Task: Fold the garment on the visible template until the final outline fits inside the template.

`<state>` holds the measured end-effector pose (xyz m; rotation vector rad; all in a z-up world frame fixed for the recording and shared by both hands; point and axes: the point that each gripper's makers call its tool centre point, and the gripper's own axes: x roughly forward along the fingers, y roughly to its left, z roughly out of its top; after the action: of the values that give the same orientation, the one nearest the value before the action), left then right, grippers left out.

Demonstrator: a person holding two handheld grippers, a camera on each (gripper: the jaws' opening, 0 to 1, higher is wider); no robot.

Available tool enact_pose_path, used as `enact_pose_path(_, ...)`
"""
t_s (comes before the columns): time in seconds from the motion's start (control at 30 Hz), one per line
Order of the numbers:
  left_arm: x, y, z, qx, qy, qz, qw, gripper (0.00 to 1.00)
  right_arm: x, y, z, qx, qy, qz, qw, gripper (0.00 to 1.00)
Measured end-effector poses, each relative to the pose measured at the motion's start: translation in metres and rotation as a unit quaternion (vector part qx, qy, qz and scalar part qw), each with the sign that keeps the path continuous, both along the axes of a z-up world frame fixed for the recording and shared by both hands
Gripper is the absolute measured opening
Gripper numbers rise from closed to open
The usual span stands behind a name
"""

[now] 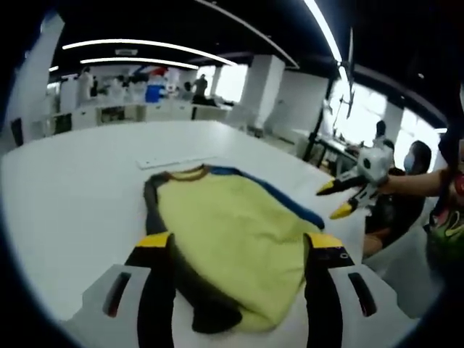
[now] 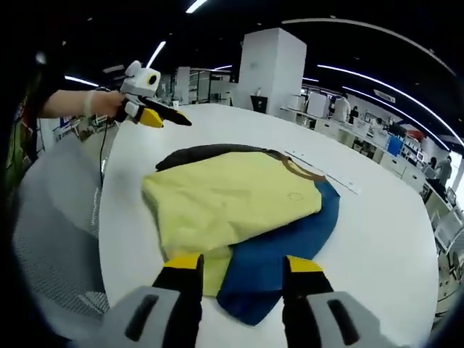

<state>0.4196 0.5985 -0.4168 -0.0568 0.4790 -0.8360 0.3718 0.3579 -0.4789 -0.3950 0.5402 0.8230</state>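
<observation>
Garment [image 2: 239, 210] flat on white table [image 2: 377, 239], both claws empty.

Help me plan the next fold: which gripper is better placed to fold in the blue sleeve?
Right, probably. The right gripper hangs open directly over the blue sleeve, while the left gripper straddles the yellow body beside the dark sleeve.

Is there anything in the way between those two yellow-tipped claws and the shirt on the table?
Nothing visible does. The left gripper hangs open right over the near edge of the garment, and the right gripper hangs open over its blue and yellow edge. Only bare white table lies around the garment.
</observation>
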Motion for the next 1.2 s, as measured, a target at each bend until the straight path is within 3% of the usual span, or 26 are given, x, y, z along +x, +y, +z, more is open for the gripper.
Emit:
enact_pose_path(0.07,-0.002,0.0,-0.001,-0.002,0.001,0.002,1.0,0.68,-0.004,0.003,-0.003,-0.002,0.003,0.001,1.0,0.38)
enact_pose_path(0.17,-0.004,0.0,-0.004,0.0,0.005,0.0,1.0,0.68,-0.008,0.001,-0.012,-0.041,-0.008,0.017,0.999,0.37)
enact_pose_path(0.27,-0.005,0.001,-0.004,-0.003,0.008,0.003,1.0,0.68,-0.012,0.004,-0.015,-0.028,-0.003,0.013,0.9995,0.32)
enact_pose_path(0.37,-0.004,0.001,-0.005,-0.008,0.01,0.007,0.9999,0.67,-0.013,-0.003,-0.026,-0.087,-0.02,0.031,0.9955,0.28)
enact_pose_path(0.5,-0.005,0.001,-0.007,-0.008,0.013,0.007,0.9999,0.67,-0.016,0.0,-0.033,-0.079,-0.011,0.032,0.9963,0.2)
enact_pose_path(0.6,-0.005,0.003,-0.008,-0.01,0.014,0.008,0.9998,0.67,-0.014,-0.002,-0.035,-0.098,-0.023,0.037,0.9943,0.15)
enact_pose_path(0.83,-0.005,0.007,-0.012,-0.013,0.018,0.012,0.9997,0.67,-0.014,-0.005,-0.048,-0.12,-0.024,0.046,0.9914,0.11)
enact_pose_path(1.2,-0.006,0.009,-0.013,-0.012,0.018,0.017,0.9996,0.67,-0.015,-0.004,-0.054,-0.114,-0.014,0.043,0.9925,0.0)
